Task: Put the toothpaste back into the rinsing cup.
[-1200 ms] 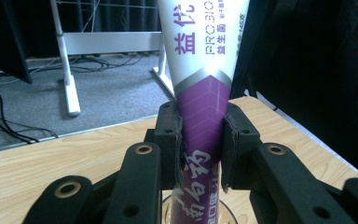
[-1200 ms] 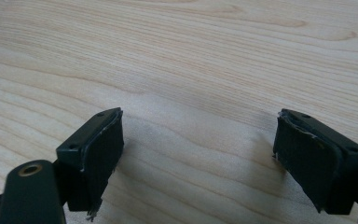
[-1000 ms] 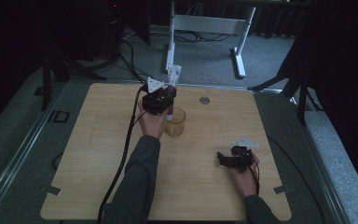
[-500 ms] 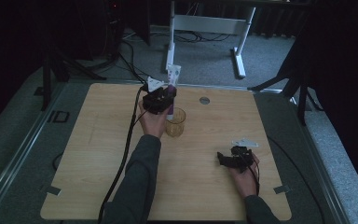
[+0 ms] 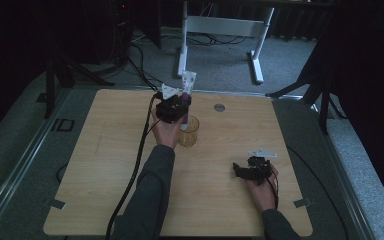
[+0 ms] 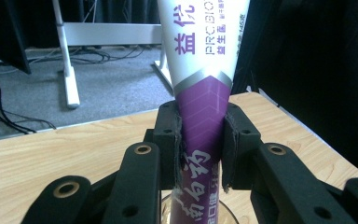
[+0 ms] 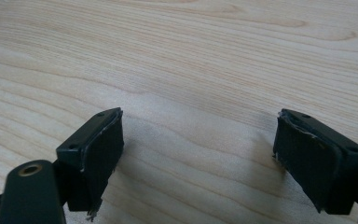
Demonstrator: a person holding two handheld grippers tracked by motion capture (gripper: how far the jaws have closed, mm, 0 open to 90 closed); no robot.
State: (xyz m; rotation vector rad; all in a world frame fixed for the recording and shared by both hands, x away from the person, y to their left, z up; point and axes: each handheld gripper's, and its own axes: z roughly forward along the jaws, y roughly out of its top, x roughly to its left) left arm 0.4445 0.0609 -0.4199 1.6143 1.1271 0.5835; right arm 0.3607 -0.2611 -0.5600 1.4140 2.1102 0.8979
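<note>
Next to no change across the three high-view moments. Left claw [image 5: 182, 106] clamped as before on the purple-and-white tube [image 5: 186, 95], upright over the glass cup [image 5: 189, 131]. Right claw [image 5: 244, 171] unmoved toward 4 o'clock on the table [image 5: 105, 165], jaws apart.

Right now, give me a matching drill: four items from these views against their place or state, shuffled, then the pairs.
Items:
1. purple-and-white toothpaste tube
2. clear glass cup
3. right tongs
4. small grey round disc

States:
A. open, nothing between them
B. lying on the wooden table's far side
C. clamped upright in the left tongs
D. under the tube's lower end

Pairs: 1-C, 2-D, 3-A, 4-B
</note>
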